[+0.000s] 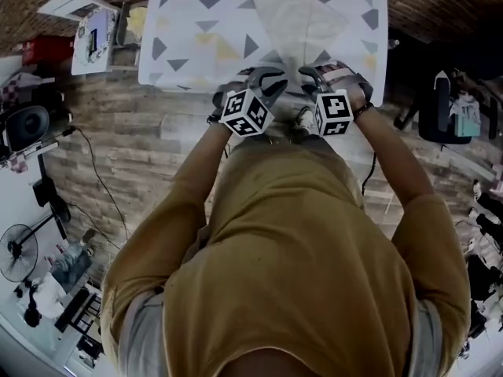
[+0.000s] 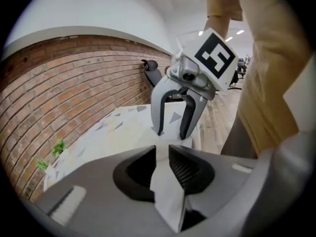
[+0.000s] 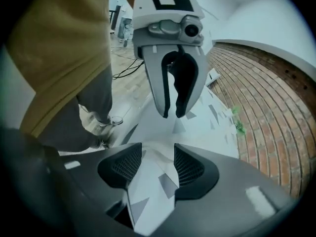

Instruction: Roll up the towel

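The towel is a pale cloth with grey and yellow triangles. It lies on the table and narrows toward both grippers at the near edge. My left gripper and right gripper sit side by side at that edge, close together. In the left gripper view a white fold of towel runs between the left gripper's pads, which pinch it. The right gripper faces it just beyond. In the right gripper view a bunched patterned fold fills the gap of the right gripper, touching both pads.
A brick wall runs behind the table. A shelf with boxes stands at the left, a fan at lower left, and a dark bag at the right. Cables cross the wooden floor.
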The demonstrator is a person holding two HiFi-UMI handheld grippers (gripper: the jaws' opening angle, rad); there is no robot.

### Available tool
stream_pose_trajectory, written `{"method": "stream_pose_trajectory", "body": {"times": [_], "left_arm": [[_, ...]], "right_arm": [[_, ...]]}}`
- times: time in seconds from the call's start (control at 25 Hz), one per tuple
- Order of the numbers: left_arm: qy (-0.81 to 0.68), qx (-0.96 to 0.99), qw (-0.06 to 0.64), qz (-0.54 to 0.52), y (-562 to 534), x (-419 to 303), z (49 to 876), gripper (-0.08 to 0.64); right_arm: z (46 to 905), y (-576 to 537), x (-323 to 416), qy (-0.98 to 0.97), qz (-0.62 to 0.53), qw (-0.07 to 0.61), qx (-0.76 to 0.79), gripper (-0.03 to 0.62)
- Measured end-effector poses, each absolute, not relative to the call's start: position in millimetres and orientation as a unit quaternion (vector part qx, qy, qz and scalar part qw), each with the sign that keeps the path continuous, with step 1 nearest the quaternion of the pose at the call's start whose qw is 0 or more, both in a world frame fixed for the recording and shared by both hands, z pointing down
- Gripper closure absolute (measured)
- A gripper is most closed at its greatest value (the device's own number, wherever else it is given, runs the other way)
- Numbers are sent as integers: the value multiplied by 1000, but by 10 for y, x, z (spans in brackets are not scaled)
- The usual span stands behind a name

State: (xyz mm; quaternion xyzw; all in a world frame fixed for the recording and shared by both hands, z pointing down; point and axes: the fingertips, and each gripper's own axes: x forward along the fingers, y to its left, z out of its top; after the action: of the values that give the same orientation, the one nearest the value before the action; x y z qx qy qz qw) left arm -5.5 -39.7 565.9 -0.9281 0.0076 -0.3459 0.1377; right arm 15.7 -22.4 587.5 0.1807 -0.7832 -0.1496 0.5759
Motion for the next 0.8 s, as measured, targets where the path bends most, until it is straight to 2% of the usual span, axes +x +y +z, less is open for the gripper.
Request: {"method": "stream_pose_trajectory", "body": {"times": [0.32,0.64,0.8], "left_arm": [[-68,-910,165,-374,-338,72,5872,417],[-143,-887,195,-393,-182,81,6023,411],[-163,-884,201,-390,-50,143,6046,392]], "right_arm": [[6144,-136,159,-786,-132,589,132,394],[6272,-54,190,-788,-102,595,122,509],[6261,-42,187,-793,-91,586,142,534]]}}
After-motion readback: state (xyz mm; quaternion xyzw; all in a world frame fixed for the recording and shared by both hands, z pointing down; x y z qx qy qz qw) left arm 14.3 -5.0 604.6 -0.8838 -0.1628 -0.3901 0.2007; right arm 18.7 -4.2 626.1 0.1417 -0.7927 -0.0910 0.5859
